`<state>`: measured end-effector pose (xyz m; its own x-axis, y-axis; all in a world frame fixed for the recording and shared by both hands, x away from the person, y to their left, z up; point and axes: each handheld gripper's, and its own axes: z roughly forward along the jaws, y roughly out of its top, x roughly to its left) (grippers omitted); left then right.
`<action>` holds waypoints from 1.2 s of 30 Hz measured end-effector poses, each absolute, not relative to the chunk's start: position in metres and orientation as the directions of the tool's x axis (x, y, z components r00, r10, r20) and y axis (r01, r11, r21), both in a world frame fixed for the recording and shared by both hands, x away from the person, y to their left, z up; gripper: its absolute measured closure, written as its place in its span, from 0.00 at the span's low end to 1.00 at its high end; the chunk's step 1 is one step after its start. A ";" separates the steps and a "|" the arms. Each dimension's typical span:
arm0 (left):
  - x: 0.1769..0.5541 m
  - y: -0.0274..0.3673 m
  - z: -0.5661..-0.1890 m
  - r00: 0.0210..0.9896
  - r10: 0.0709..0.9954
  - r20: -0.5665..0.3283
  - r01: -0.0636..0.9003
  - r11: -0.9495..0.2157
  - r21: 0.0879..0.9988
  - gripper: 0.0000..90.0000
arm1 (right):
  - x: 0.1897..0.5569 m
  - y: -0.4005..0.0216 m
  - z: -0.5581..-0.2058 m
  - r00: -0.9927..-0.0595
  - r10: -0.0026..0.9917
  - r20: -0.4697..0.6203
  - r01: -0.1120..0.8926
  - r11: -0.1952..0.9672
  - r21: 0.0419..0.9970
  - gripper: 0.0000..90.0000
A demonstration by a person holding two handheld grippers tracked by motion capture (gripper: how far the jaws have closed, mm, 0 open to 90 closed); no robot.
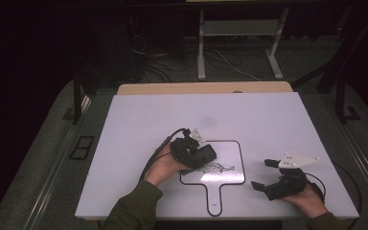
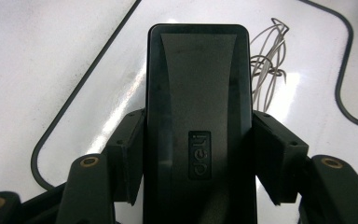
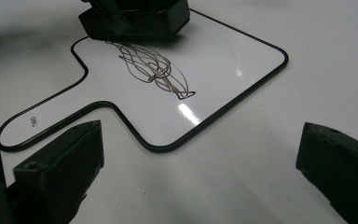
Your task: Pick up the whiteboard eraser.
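Note:
A small white paddle-shaped whiteboard (image 1: 230, 149) with a black rim lies on the table, its handle toward the person. Dark scribbles (image 1: 216, 168) mark its face; they also show in the right gripper view as scribbles (image 3: 154, 70) and in the left gripper view as scribbles (image 2: 268, 60). My left gripper (image 1: 206, 155) is shut on a black board eraser (image 2: 198, 116) marked "deli", its pads pressed on both long sides, and the eraser (image 3: 135, 16) rests on the whiteboard (image 3: 214, 74) just left of the scribbles. My right gripper (image 1: 263, 175) stands open near the table, right of the whiteboard's handle, nothing between its jaws.
The large white tabletop (image 1: 268, 120) has free room at the back and on both sides of the board. Beyond its far wooden edge (image 1: 203, 88) are a dark floor, cables and white desk legs (image 1: 201, 48). A cable trails from each gripper.

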<state>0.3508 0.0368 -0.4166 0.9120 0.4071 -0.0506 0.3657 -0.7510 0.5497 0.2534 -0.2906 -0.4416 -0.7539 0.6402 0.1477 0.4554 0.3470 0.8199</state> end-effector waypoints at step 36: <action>0.340 0.026 -0.420 0.931 0.364 -0.001 0.312 -0.796 0.519 0.44 | 0.253 -0.291 -0.441 -0.754 0.641 0.145 0.453 0.348 0.820 0.00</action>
